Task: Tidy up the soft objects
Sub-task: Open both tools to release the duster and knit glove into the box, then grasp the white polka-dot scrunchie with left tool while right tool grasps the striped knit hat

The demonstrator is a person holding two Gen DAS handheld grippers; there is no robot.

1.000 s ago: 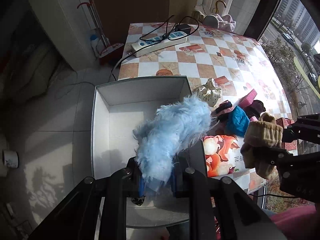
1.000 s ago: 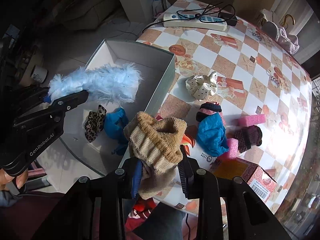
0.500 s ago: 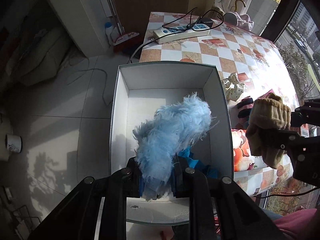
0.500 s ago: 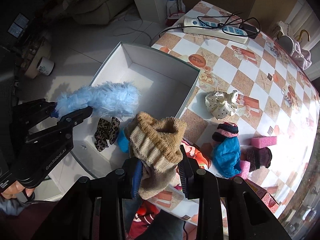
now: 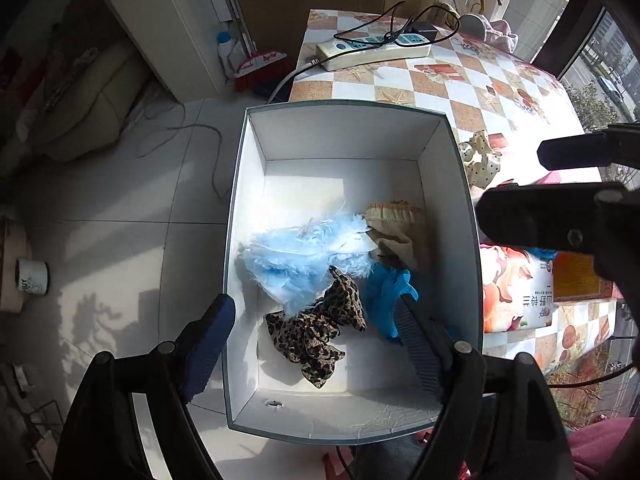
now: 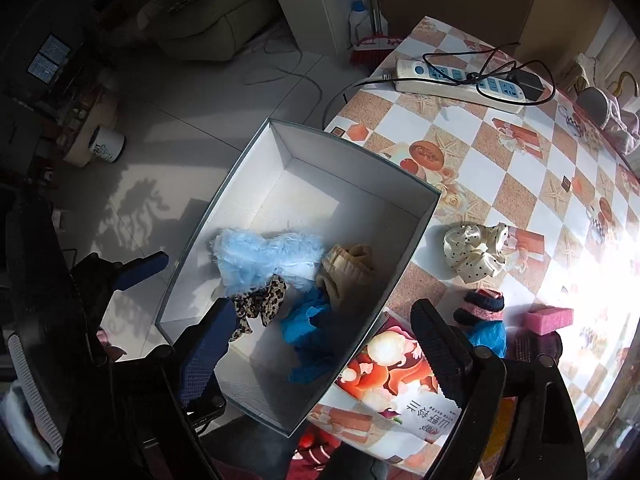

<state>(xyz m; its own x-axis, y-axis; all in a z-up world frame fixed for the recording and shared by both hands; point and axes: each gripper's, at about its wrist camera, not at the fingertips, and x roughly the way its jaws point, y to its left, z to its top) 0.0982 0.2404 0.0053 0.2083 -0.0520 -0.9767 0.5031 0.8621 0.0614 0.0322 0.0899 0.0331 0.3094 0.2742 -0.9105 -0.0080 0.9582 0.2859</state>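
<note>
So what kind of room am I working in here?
Most likely a home living or dining area: a table with a checkered cloth, a power strip on it, a broom against the wall, and a cream cushion or sofa.

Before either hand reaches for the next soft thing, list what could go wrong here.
1. The white box overhangs the table edge; a downward push might tip it.
2. The right tongs hang open above the box, far from the polka-dot scrunchie; sweeping across could clip the box wall.
3. The power strip and its cable lie on the same table and could snag.
</note>
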